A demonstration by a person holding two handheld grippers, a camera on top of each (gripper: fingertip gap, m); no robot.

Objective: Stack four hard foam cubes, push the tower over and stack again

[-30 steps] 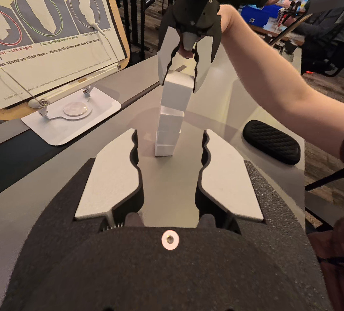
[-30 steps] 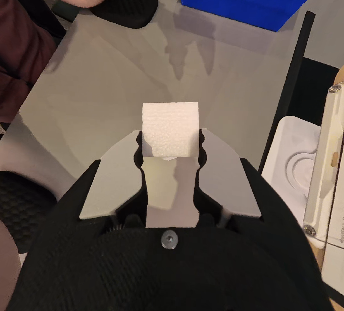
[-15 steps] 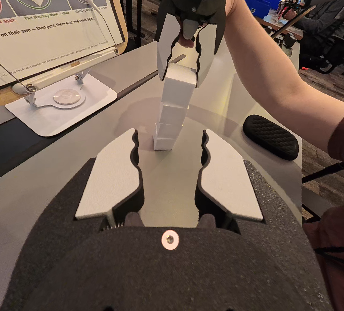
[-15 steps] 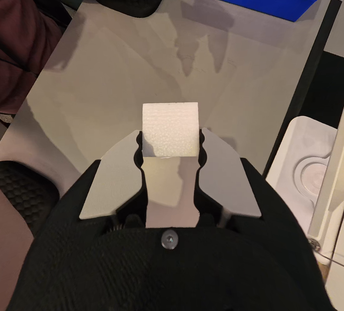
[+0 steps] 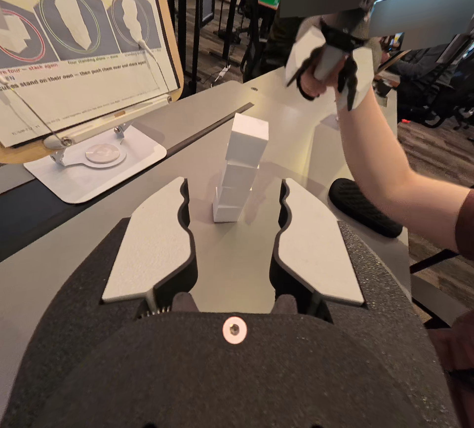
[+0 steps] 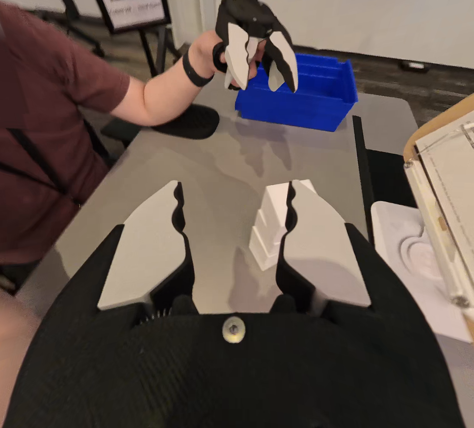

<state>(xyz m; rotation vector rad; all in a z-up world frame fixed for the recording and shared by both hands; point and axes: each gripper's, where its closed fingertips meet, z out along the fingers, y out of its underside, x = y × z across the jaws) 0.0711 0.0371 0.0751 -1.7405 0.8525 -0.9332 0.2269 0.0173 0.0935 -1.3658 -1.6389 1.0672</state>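
A tower of four white foam cubes (image 5: 238, 174) stands by itself on the grey table (image 5: 230, 261), slightly staggered, with nothing touching it. My left gripper (image 5: 234, 185) is open and empty, held short of the tower, which shows in the gap between its fingers. My right gripper (image 5: 322, 90) is open and empty, raised above and to the right of the tower. In the right wrist view the right gripper (image 6: 234, 185) is wide open, and the tower (image 6: 269, 223) stands on the table below, partly behind its right finger (image 6: 315, 236). The left gripper (image 6: 265, 87) shows farther off, open.
A sheet on a stand (image 5: 77, 31) with a white base (image 5: 97, 167) stands at the left. A black pad (image 5: 364, 208) lies right of the tower, under the person's arm (image 5: 384, 159). A blue bin (image 6: 295, 105) sits at the far table edge.
My right gripper opened, let go of the top cube on the tower, and lifted away up and to the right. The tower now stands alone. My left gripper stayed open.
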